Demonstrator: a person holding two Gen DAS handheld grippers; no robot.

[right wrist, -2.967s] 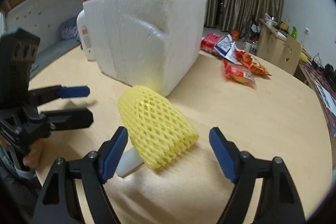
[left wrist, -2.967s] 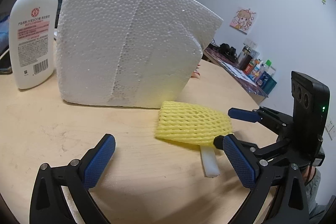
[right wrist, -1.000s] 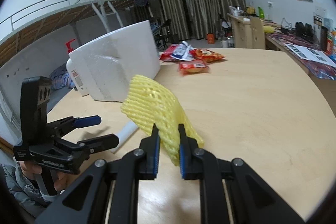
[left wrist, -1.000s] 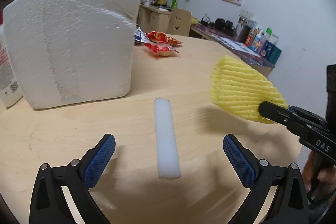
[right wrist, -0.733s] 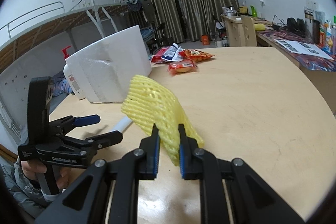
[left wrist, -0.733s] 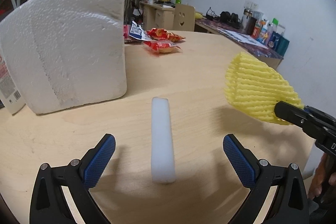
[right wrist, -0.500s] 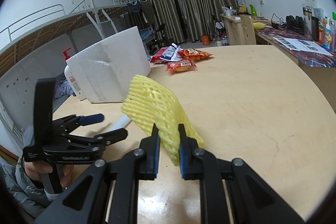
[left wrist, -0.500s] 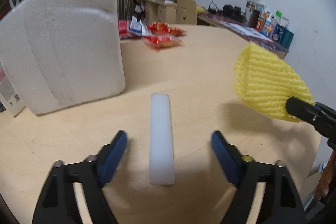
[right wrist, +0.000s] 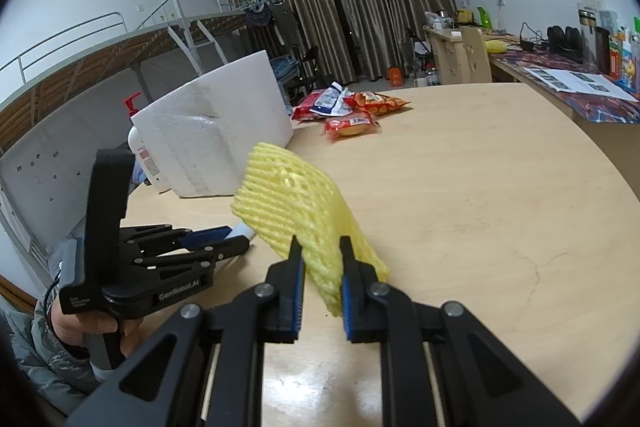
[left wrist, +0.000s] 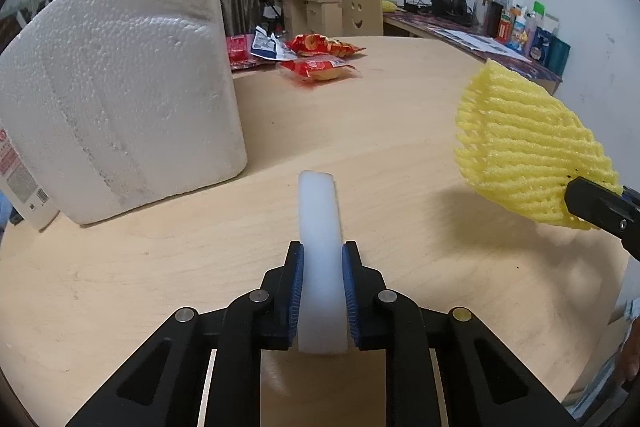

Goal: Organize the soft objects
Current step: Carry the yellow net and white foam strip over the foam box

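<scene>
The white foam strip point(left wrist: 319, 227) was pinched between the pads of the left hand-held gripper point(left wrist: 322, 267), whose jaws had just been closing, its far end lying on the wooden surface point(left wrist: 400, 155). The yellow foam net point(right wrist: 296, 203) was squeezed and held up by the right hand-held gripper point(right wrist: 320, 267). A big white foam block point(left wrist: 120, 87) and red snack bags point(left wrist: 320, 63) were seen farther back.

The lotion bottle point(left wrist: 20, 183) sits mostly hidden behind the foam block point(left wrist: 120, 99); the far desk's bottles point(left wrist: 520, 27) are too small to read.
</scene>
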